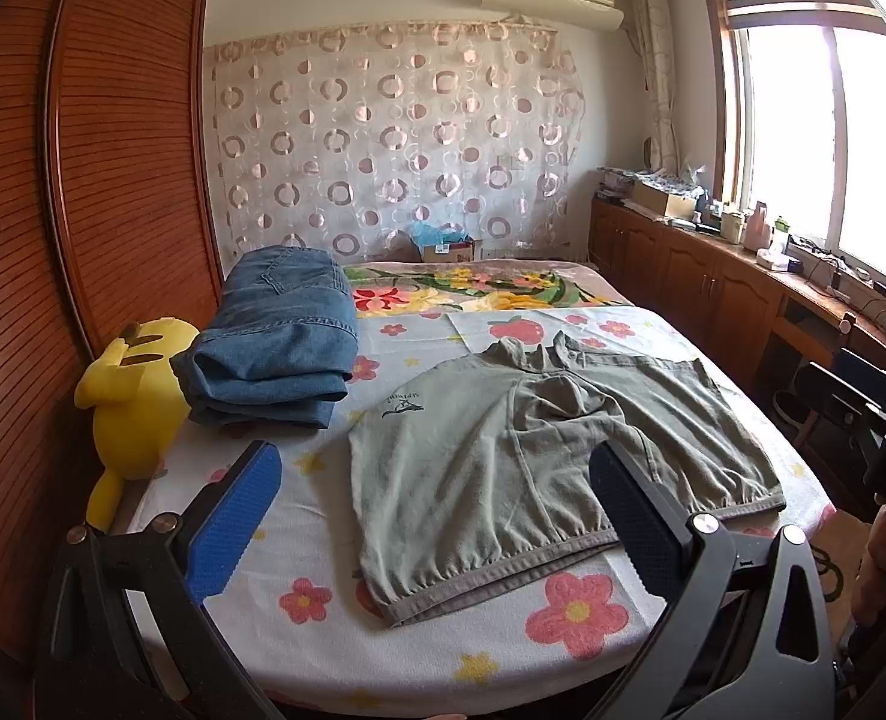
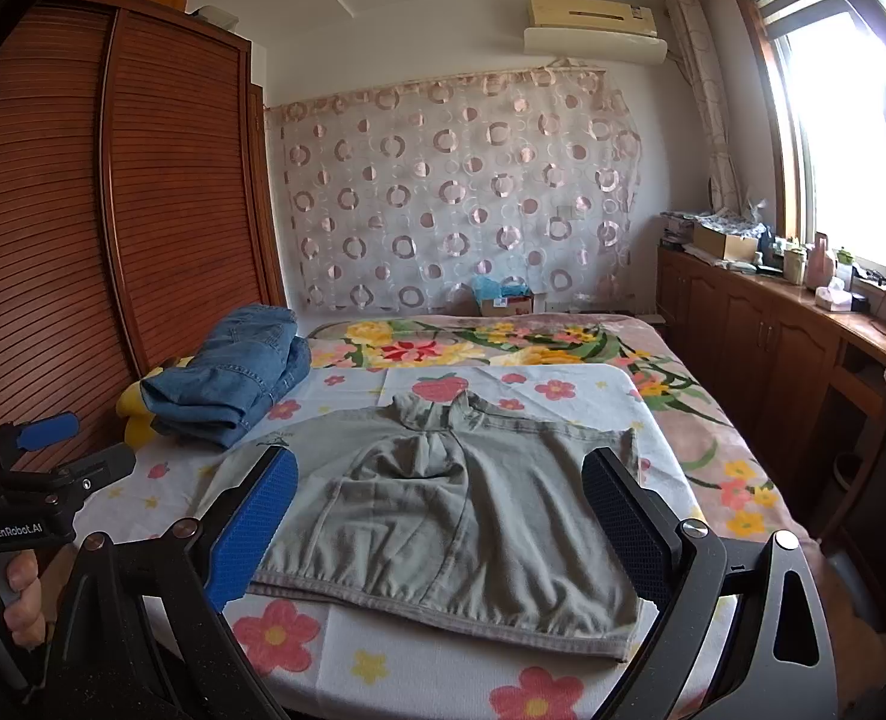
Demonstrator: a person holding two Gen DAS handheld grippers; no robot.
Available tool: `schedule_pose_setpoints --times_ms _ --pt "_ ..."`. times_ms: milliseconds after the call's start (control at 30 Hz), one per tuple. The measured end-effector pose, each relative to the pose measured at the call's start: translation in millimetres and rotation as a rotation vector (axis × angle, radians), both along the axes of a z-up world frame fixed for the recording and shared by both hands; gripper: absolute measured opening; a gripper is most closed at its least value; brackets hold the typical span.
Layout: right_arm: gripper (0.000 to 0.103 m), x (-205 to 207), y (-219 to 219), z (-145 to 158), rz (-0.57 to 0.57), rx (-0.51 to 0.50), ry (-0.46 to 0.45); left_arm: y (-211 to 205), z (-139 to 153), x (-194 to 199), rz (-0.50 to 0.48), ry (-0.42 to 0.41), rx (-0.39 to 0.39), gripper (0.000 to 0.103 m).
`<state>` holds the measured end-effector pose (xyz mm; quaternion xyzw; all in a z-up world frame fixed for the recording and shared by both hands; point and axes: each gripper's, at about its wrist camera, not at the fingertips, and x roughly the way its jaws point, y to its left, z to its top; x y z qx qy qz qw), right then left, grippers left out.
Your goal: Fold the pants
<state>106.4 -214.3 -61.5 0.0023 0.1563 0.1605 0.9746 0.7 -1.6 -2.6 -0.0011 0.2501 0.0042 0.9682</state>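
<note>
Left gripper [image 1: 437,516] and right gripper [image 2: 440,516] gape wide, holding nothing; the grey pants [image 1: 538,474] lie flat beyond both jaws, hem partly hidden behind the blue pads [image 2: 257,522]; its chest print is unreadable.

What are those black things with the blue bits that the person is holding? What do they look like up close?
Each is a hand-held tool. The left tool and the right tool have black angular frames with silver bolts, and two fingers faced with textured blue pads. Seen from the right camera, the left tool's body carries white lettering reading GenRobot.AI above a grey handle. No sleeves show.
</note>
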Motion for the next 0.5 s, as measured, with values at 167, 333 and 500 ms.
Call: schedule_pose_setpoints --times_ms 167,333,500 --pt "0.096 -0.8 0.4 -0.5 0.000 0.000 -0.001 -0.1 0.2 0.0 -0.001 -0.001 0.000 0.103" --pt "0.096 -0.8 0.9 -0.4 0.001 0.000 0.000 -0.4 -0.3 0.3 0.000 -0.002 0.001 0.103" --pt "0.096 -1.9 1.0 -0.3 0.002 -0.001 -0.002 -0.2 0.3 -0.3 -0.001 -0.004 0.000 0.103"
